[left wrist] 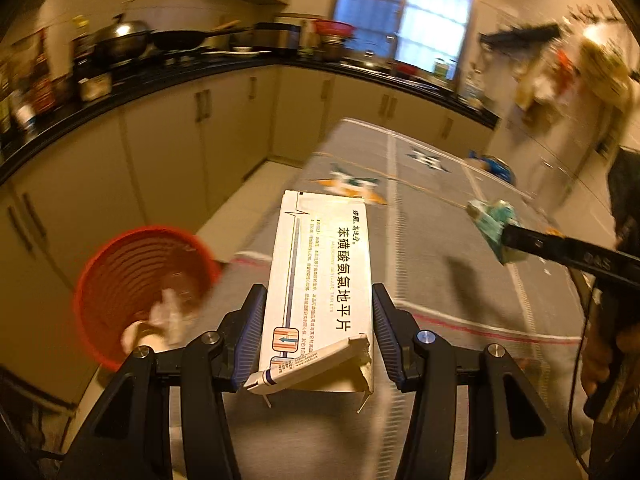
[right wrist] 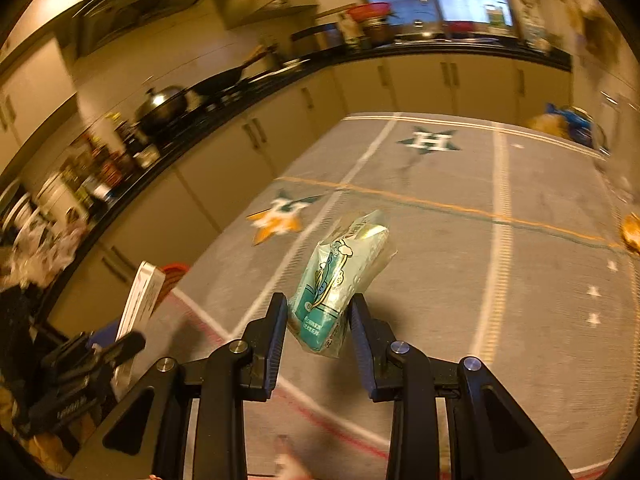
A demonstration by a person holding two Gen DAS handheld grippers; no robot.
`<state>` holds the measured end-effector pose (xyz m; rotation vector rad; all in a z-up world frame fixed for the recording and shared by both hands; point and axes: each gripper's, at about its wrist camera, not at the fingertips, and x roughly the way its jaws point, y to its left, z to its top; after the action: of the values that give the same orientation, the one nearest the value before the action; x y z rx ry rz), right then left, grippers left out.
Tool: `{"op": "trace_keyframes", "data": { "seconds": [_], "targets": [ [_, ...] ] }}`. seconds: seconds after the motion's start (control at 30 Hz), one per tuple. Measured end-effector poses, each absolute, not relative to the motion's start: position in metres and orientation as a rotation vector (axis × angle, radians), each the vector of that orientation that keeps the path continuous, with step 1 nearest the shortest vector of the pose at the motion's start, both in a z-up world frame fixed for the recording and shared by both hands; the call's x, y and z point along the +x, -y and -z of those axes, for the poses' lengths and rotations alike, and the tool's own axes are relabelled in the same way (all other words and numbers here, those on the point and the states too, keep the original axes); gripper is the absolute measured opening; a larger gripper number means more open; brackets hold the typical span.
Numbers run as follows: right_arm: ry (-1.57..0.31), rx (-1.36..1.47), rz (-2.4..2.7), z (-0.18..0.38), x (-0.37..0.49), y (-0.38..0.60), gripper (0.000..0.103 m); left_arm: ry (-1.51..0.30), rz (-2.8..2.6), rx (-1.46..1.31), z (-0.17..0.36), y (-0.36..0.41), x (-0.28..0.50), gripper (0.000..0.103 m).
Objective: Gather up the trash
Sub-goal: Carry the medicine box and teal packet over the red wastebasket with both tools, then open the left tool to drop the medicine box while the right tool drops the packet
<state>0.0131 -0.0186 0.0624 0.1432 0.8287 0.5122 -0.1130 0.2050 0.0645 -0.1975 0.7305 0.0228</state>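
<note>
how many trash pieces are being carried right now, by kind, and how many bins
Cardboard medicine box, clamped in the left gripper: 1
Teal plastic wrapper, clamped in the right gripper: 1
Red bin, with some crumpled white trash already inside: 1
Total: 2 pieces carried, 1 bin

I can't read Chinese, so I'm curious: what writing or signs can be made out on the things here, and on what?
"苯磺酸氨氯地平片": big black print on the white medicine box in the left gripper.
Smaller lines on that box: too small to read.
Teal wrapper in the right gripper: cartoon figure and print, too blurred to read.
"H": inside a green star on the tablecloth.
</note>
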Motion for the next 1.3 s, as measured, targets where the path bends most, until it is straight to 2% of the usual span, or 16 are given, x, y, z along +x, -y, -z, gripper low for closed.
{"op": "trace_keyframes", "data": {
  "seconds": [0.5, 0.9, 1.3],
  "targets": [
    [-0.882, 0.025, -0.746, -0.051, 0.009, -0.137, 0.034, -0.754, -0.283, -0.342, -0.029, -0.347, -0.138, 0.051],
    [-0.950, -0.045, -0.855, -0.021, 0.026, -0.238, 0.034, -0.831, -0.358, -0.298, 0.004, -0.381, -0.111, 0.051],
    [-0.990, 0.002, -0.858, 0.009, 0.058, -0.279, 0.034, -0.887, -0.400, -0.227, 0.026, -0.401, -0.081, 0.051]
  ]
}}
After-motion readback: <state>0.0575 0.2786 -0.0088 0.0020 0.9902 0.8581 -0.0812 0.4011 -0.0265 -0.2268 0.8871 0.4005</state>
